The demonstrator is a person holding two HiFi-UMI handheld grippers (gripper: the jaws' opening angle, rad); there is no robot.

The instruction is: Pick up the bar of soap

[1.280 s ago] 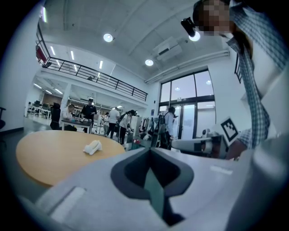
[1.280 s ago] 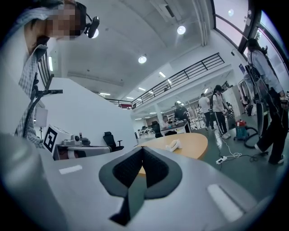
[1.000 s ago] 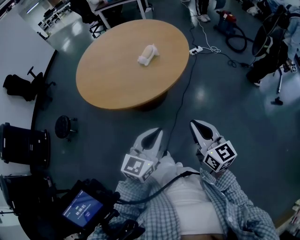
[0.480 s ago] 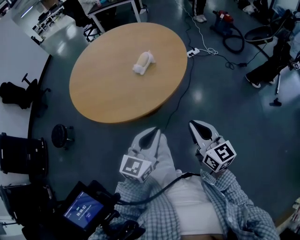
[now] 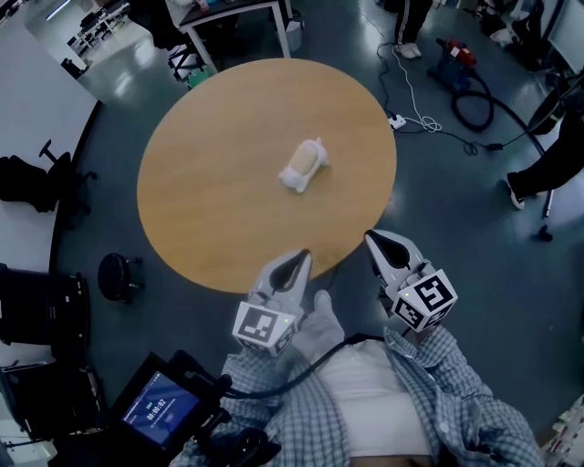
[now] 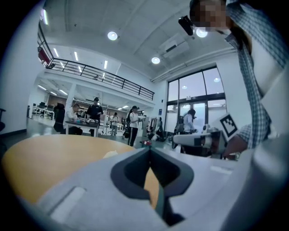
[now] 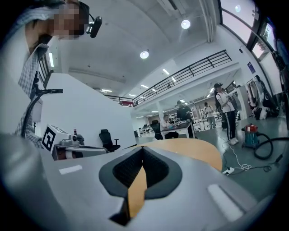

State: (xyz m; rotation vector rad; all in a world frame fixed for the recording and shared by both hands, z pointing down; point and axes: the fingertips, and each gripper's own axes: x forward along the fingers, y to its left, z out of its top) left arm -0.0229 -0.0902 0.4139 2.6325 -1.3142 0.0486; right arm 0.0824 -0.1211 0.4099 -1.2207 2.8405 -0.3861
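The bar of soap is a pale cream lump with a white end, lying near the middle of the round wooden table. Both grippers hover at the table's near edge, well short of the soap. The left gripper is shut with nothing held; in the left gripper view its jaws meet at the tip, and the soap shows small beyond them. The right gripper is also shut and empty, its jaws touching in the right gripper view.
Black office chairs and a small stool stand left of the table. A power strip with cables and a vacuum lie on the floor at the right. A person's leg is at the far right; a desk stands behind.
The person has stepped closer: the table and soap now sit nearer and lower in the head view, and both gripper tips reach the table's near edge. Both grippers stay shut.
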